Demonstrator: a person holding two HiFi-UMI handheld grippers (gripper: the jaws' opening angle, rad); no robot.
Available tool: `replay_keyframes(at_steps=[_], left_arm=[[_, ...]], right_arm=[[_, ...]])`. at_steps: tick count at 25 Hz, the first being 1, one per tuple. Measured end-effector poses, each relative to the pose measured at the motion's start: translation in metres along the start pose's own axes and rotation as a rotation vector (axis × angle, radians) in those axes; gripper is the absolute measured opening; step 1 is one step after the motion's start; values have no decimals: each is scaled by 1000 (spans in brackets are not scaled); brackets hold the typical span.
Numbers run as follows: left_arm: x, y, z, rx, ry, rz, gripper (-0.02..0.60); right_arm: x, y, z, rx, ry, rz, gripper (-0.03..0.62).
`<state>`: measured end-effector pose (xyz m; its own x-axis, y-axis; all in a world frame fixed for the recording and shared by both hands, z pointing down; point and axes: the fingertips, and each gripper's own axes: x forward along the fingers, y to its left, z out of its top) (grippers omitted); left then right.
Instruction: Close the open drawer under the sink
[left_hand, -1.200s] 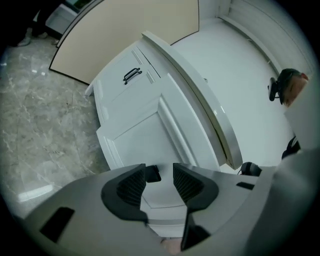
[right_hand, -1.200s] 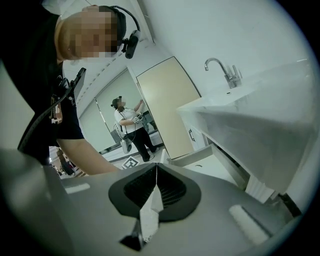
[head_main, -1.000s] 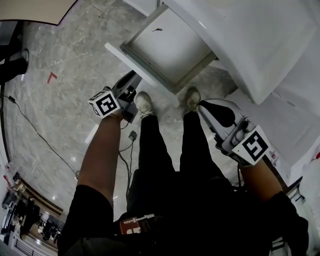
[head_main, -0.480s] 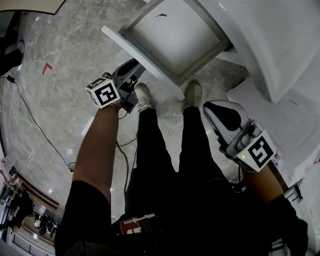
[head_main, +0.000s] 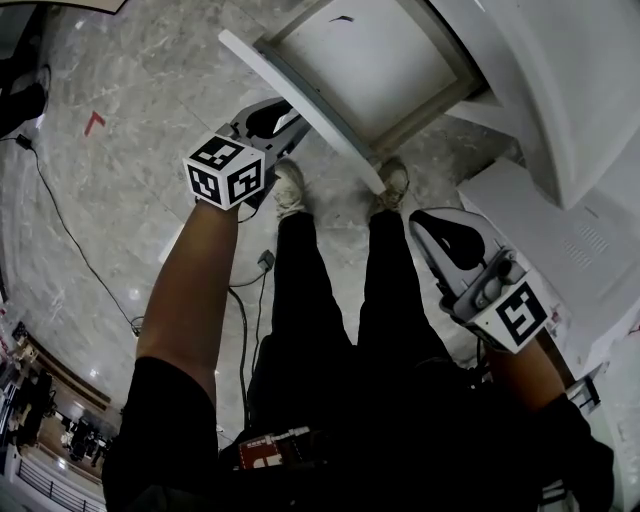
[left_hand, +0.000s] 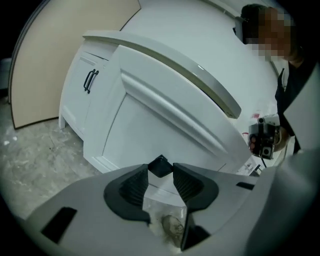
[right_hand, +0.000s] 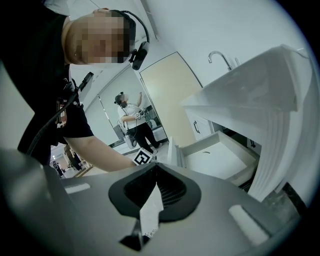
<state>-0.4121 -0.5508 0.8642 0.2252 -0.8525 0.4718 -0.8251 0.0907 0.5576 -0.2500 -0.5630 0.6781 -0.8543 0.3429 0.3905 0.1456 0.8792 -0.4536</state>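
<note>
The white drawer stands pulled out under the sink, its front panel toward me. In the left gripper view that panel fills the frame close ahead. My left gripper sits just short of the panel's outer face, and its jaws look shut with nothing held. My right gripper hangs low by my right leg, away from the drawer, also shut and empty. The right gripper view shows the open drawer from the side, below the sink edge.
My legs and shoes stand right in front of the drawer. A black cable trails over the marble floor at left. Left of the drawer stands a cabinet door with a black handle. Another person stands far back.
My left gripper has risen and moved forward toward the drawer's front panel. The right gripper has stayed about where it was.
</note>
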Motion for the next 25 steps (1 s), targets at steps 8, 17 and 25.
replay_keyframes(at_steps=[8, 17, 25], left_arm=[[5, 2, 3, 58, 20, 48, 158], [13, 1, 10, 79, 36, 46, 158], [27, 1, 18, 90, 51, 36, 158]], right_arm=[[-4, -5, 1, -1, -14, -26, 2], [-10, -13, 3, 10, -28, -39, 2], [-11, -19, 5, 14, -35, -43, 2]])
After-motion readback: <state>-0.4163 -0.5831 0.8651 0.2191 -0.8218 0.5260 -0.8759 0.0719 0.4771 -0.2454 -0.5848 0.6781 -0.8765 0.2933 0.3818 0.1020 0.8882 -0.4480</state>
